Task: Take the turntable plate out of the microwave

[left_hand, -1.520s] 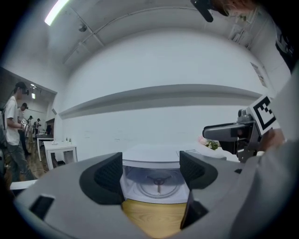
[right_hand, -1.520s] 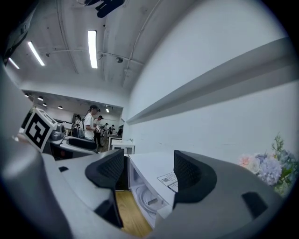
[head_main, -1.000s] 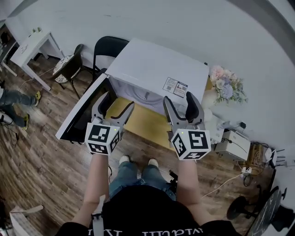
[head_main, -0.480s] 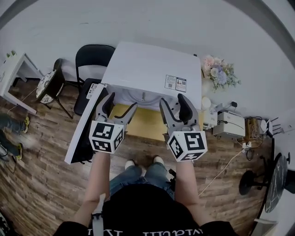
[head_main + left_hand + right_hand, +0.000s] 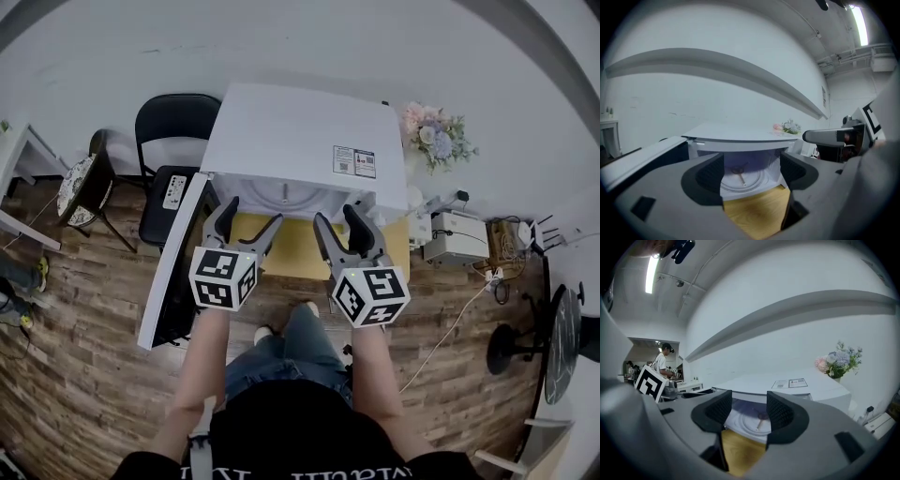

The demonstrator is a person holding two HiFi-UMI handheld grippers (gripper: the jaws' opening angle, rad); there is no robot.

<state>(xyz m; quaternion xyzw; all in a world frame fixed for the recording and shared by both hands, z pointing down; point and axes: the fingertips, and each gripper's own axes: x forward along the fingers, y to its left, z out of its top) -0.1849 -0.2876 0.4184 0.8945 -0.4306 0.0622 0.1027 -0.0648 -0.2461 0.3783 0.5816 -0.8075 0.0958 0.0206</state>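
A white microwave (image 5: 300, 131) stands on a wooden table (image 5: 281, 251) with its door (image 5: 173, 272) swung open to the left. The glass turntable plate (image 5: 745, 180) lies flat inside the cavity, also visible as the plate (image 5: 751, 422) in the right gripper view and just at the cavity's mouth (image 5: 292, 195) from above. My left gripper (image 5: 249, 214) is open and empty in front of the opening's left half. My right gripper (image 5: 337, 217) is beside it at the right half; its jaws have just been closing, with nothing between them. Both point nearly level at the cavity, short of it.
A black chair (image 5: 173, 122) stands behind the open door, and a patterned-seat chair (image 5: 80, 183) further left. A bunch of flowers (image 5: 436, 136) sits right of the microwave. A white box device (image 5: 455, 234) and cables lie on the floor at the right.
Both grippers have sunk and moved closer to the microwave's opening. The right gripper's jaws stand narrower than before. The head view has shifted, so the microwave sits more central.
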